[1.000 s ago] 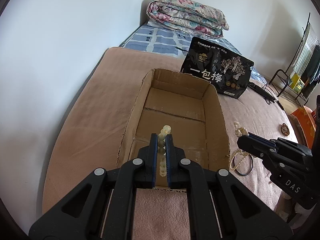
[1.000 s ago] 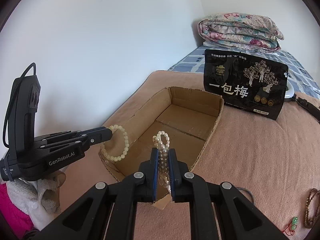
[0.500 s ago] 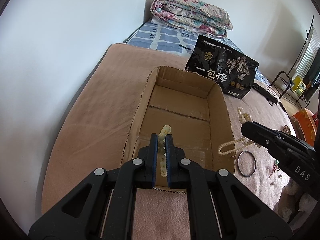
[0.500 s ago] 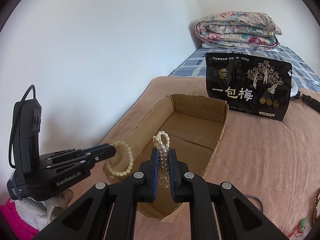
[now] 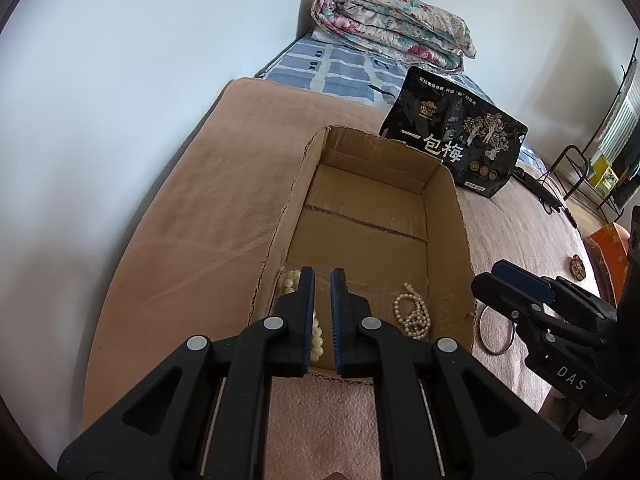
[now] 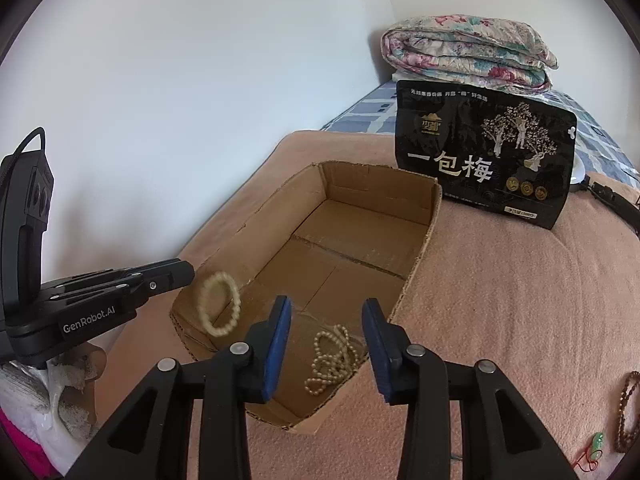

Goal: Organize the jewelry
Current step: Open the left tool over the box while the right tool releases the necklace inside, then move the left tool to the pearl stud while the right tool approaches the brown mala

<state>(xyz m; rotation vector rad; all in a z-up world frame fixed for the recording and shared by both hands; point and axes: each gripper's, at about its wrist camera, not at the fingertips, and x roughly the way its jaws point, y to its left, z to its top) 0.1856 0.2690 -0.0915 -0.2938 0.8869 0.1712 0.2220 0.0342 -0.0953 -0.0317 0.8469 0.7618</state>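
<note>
An open cardboard box lies on the pink blanket. A white pearl necklace lies heaped on its floor at the near end. A cream bead bracelet is by the box's near left wall, blurred in the right wrist view, partly hidden behind my left fingers. My left gripper is slightly open and empty above the box's near end. My right gripper is wide open and empty over the necklace.
A black snack bag stands behind the box. A folded floral quilt lies at the bed's head. A metal bangle, a small brooch, a brown bead bracelet and a green charm lie on the blanket at right.
Both grippers have opened. The pearl necklace dropped from the right gripper onto the box floor; the bead bracelet left the left gripper and falls into the box.
</note>
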